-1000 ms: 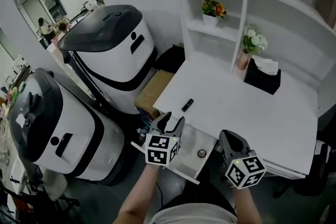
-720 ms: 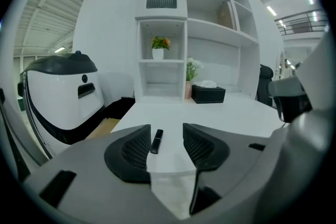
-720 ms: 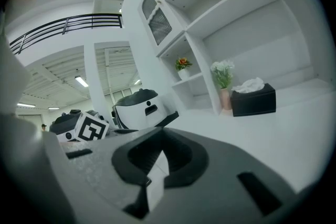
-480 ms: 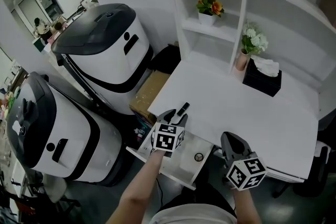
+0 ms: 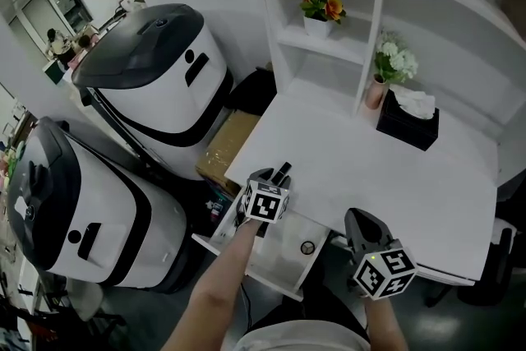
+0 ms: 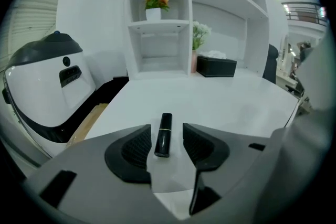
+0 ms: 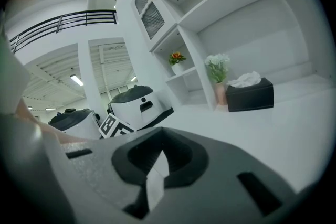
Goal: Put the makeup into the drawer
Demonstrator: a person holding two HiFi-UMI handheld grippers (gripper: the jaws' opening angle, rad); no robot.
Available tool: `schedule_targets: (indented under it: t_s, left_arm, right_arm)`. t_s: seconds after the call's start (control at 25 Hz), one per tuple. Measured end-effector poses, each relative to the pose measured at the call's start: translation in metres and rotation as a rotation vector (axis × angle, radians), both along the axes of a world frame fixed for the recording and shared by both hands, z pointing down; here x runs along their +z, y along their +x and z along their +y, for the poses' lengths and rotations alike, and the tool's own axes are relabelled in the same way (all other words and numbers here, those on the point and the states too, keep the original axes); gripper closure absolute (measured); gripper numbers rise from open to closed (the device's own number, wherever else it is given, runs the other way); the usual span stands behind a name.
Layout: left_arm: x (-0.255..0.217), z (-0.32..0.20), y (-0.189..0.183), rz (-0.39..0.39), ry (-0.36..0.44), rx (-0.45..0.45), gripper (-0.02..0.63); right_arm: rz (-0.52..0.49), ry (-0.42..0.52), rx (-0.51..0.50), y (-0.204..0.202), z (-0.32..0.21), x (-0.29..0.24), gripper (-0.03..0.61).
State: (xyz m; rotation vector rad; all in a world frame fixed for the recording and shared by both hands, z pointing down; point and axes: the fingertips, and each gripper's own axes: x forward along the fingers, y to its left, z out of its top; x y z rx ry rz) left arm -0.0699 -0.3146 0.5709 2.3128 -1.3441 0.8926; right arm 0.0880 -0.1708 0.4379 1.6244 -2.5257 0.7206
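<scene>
Two jaws of left gripper (image 6: 164,140) are standing apart, straddling black lipstick (image 6: 163,135) lying on white desk (image 5: 370,168), unclamped. Right gripper (image 7: 157,161) is hanging near open drawer (image 5: 279,256), jaws pressed together, holding nothing.

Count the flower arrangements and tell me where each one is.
2: orange flowers in the shelf cubby; white flowers in a pink vase on the desk beside the tissue box.
</scene>
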Motion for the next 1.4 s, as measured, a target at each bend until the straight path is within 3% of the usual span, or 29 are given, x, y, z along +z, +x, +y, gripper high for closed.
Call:
schedule_targets:
  t_s: [0.44,0.76,1.08,1.4]
  left_arm:
    - [0.021,-0.016,0.003,-0.038,-0.083,0.013,0.443]
    - [0.028,-0.013,0.013,-0.036,-0.12,0.035,0.509]
    - [0.025,-0.009,0.014,-0.037,-0.108,0.033,0.512]
    - [-0.004,0.012,0.013,0.018,-0.051,0.023,0.512]
  right_arm:
    - [0.0,-0.016,0.013,0.007,0.0,0.004,0.577]
    - [-0.005,-0.017,0.016,0.011,0.002,0.005,0.577]
    - [-0.012,-0.022,0.002,0.006,0.006,0.005,0.576]
    - [-0.019,-0.017,-0.018,-0.001,0.008,0.004,0.577]
